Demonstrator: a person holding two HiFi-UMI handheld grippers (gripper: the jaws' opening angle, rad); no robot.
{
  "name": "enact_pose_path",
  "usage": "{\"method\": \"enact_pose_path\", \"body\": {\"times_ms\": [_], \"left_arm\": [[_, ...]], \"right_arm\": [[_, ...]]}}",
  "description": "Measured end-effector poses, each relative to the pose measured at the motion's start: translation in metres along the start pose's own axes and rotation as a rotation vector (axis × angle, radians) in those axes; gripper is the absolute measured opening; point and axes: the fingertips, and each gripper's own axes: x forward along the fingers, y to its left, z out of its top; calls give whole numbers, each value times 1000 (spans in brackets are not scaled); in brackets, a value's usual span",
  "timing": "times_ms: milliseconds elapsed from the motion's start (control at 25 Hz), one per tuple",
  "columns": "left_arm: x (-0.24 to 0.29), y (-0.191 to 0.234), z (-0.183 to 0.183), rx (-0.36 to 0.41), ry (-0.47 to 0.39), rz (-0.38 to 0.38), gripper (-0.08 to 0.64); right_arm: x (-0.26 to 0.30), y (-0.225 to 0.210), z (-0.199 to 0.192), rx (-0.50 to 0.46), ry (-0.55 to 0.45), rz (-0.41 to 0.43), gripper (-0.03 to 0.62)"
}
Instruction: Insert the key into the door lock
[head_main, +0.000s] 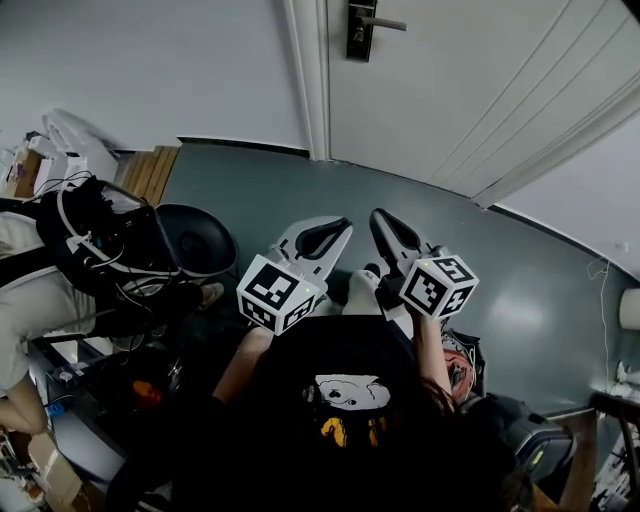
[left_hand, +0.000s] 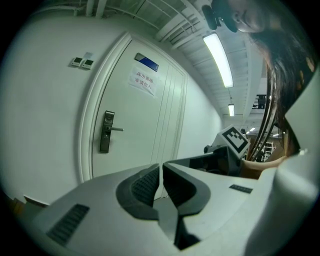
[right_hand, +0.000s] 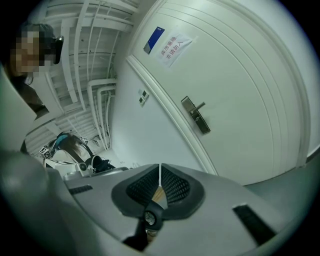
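Far left of the grey floor (head_main: 280, 180): a second person (head_main: 35, 290) carrying black cabled gear, with a black rounded object (head_main: 196, 240) just beside them; I can't tell what it is. Left white gripper with a marker cube (head_main: 340, 227): dark ribbed pads pressed together, nothing between them. Right white gripper with a marker cube (head_main: 380, 220): just beside the left one, jaws clamped on the thin brass-coloured key (right_hand: 158, 195). The key sits edge-on between the pads, its blade poking out past the tips. Both grippers are held over the floor in front of the person, aimed at the white panelled door (head_main: 480, 90) but well apart from it. The dark metal lock plate with a lever handle (head_main: 360, 30) sits at the door's left edge, next to the white frame. A blue plate (right_hand: 153, 39) and a white paper notice with red print (right_hand: 175, 47) are mounted high on the door.
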Motion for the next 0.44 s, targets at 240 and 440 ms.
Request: {"method": "enact_pose_path", "body": {"times_ms": [240, 440], "left_arm": [[-3, -4, -6, 2, 4, -14, 26], [-3, -6, -9, 11, 11, -31, 26]], "right_arm": [[-6, -4, 1, -2, -15, -16, 11], [-7, -6, 1, -19, -19, -30, 11]]}}
